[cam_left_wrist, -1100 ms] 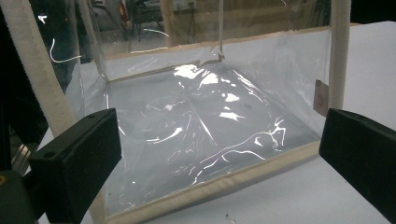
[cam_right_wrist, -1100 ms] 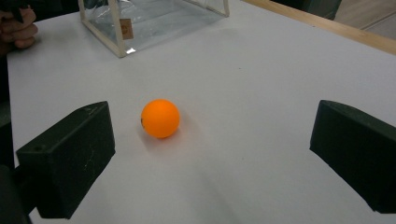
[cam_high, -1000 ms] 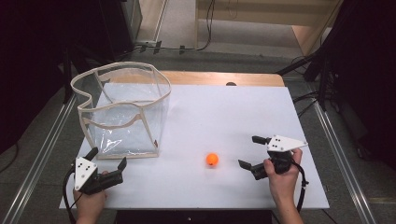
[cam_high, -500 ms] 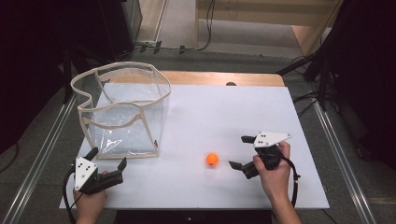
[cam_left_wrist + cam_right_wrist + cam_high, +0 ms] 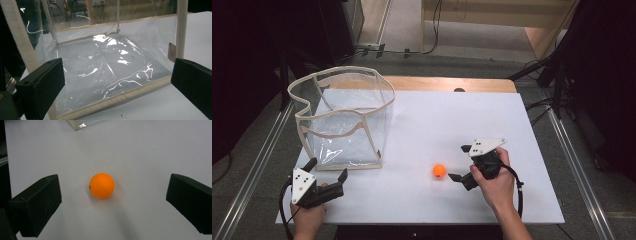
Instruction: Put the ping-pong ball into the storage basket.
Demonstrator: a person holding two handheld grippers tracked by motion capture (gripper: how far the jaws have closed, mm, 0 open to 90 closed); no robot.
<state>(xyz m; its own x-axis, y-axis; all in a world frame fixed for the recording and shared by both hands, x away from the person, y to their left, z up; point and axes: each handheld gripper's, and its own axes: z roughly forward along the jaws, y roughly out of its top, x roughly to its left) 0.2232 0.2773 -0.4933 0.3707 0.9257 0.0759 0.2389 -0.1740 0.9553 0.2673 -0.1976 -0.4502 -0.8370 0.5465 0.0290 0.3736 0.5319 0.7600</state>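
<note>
Jaws wide on the right gripper, orange ball just ahead, nothing between; left gripper, also wide, faces the clear bag.

I count one orange ball, one clear bag with cream trim, one white table, and two grippers, left gripper and right gripper.

Clear bag — top rim cut off — left gripper view.
</note>
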